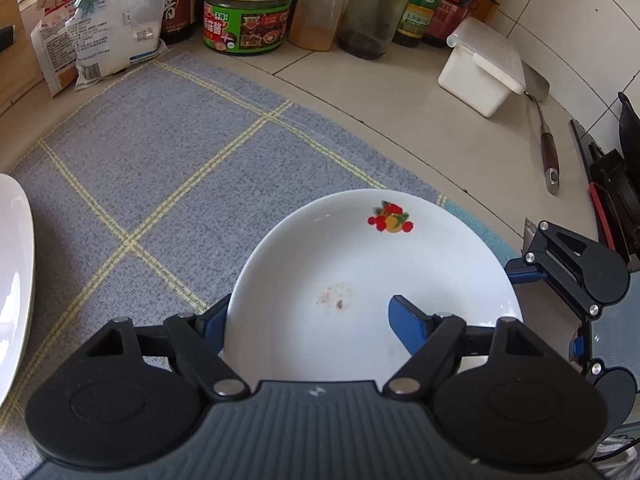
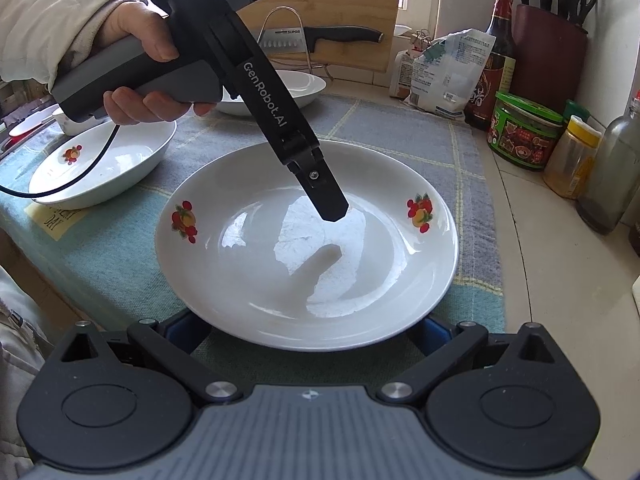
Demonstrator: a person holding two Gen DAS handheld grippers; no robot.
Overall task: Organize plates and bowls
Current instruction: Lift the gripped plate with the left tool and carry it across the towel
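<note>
A white plate with fruit prints lies on the blue-grey checked cloth. My left gripper reaches down over its rim. The left blue finger sits against the outside of the rim. The right finger hangs inside the plate, and the right wrist view shows its tip just above the plate floor. The pads do not clamp anything. My right gripper is wide open at the plate's opposite edge, its two blue fingers tucked beside and under the rim.
A second fruit-print plate, a small bowl and a deep white dish stand further along the cloth. Jars and bottles, a white box, a spatula and a knife block line the tiled counter. A hand holds the left gripper.
</note>
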